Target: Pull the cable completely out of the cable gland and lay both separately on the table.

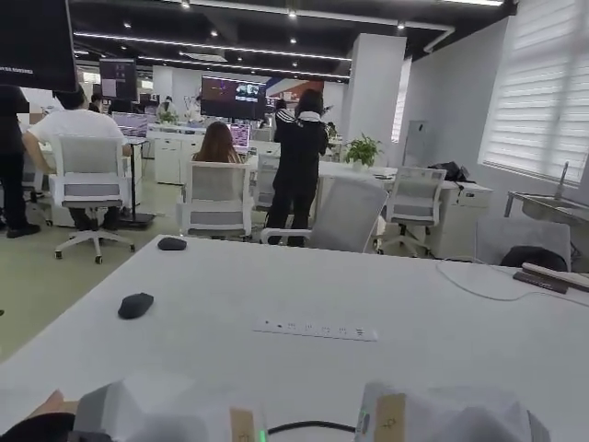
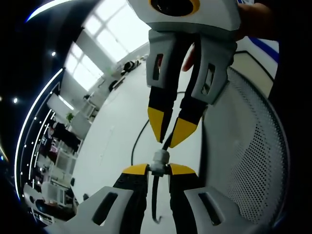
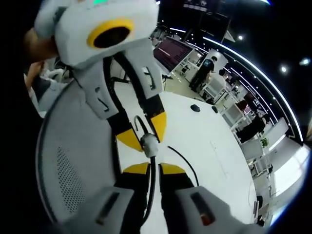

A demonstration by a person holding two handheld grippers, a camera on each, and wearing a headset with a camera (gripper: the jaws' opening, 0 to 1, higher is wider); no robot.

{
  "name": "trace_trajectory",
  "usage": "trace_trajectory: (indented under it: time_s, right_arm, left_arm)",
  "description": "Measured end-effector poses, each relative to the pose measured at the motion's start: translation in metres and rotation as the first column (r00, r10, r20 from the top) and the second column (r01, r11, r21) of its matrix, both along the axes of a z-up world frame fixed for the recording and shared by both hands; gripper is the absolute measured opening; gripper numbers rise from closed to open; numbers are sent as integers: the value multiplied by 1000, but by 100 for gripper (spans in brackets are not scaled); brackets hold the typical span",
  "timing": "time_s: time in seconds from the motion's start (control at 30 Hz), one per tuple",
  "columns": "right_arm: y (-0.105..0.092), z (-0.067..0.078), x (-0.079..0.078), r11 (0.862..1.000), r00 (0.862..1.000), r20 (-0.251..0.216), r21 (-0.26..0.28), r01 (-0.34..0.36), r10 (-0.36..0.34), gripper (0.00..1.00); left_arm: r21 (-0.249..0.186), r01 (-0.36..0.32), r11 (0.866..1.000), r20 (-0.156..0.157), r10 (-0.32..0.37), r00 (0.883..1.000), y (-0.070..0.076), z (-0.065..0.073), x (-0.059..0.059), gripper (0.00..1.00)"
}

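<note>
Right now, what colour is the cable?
Black. The cable shows best in the right gripper view.

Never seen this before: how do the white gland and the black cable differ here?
The cable gland is a short white fitting, the cable a long thin black line. The left gripper clamps the cable gland; the right gripper clamps the cable. Shared: both are gripped, and the cable runs through the gland.

White tabletop (image 1: 276, 276) w/ black mouse (image 1: 135, 305) near left edge, 2nd mouse (image 1: 171, 243) farther back, white power strip (image 1: 316, 330) in middle, thin wire (image 1: 463, 285) at rt.
</note>
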State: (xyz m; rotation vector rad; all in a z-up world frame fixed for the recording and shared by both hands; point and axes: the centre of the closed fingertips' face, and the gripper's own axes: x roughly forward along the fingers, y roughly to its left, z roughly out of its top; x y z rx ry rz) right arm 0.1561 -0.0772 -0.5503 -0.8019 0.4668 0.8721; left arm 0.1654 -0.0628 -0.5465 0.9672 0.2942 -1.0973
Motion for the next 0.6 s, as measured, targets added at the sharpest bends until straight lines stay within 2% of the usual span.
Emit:
trace_trajectory:
  time_s: [0.1,0.2,0.37,0.6]
  right_arm:
    - [-3,-3,-1,1000,1000,-7,-11,-2,2,4]
    - [-12,-9,0,999,1000,-8,-44,13,-13,4]
    - [-25,-13,2,998,999,-19,-42,38,-39,4]
    - [-53,-24,4,992,994,-33,-73,98,-101,4]
  left_arm:
    - [-1,4,1000,-3,-4,1000,-1,0,0,17]
    - [0,2,1000,-2,-2,1000,-1,0,0,17]
    - [1,-5,1000,-1,5,1000,2,1,4,17]
    - [-4,-10,1000,1,10,1000,3,2,6,17]
